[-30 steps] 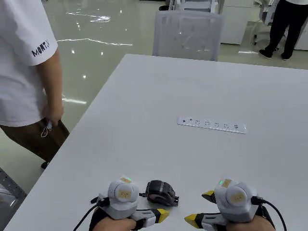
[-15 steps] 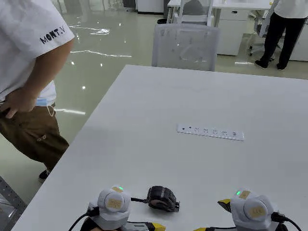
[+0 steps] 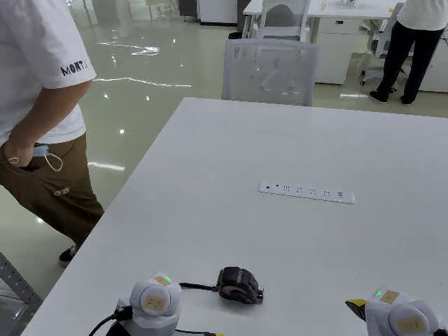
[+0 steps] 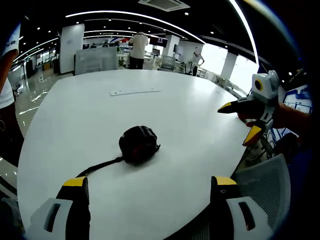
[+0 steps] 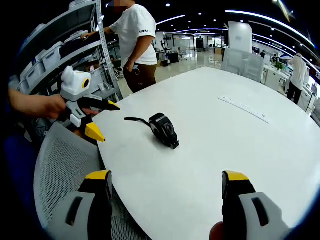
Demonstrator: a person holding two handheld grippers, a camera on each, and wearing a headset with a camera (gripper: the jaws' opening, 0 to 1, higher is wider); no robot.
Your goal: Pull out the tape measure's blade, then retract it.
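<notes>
Tape measure (image 3: 239, 284) free — jaws apart

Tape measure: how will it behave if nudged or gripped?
Tape measure looks rigid and compact, probably dense; it likely slides on the smooth table rather than rolls. Its strap lies in a limp curve, so probably floppy.

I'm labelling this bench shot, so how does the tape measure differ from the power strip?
The tape measure is dark, compact and rounded; the power strip is white, long and flat. The tape measure lies at the near edge of the table with a strap trailing from it; the power strip lies farther out. Both rest on that white table.
</notes>
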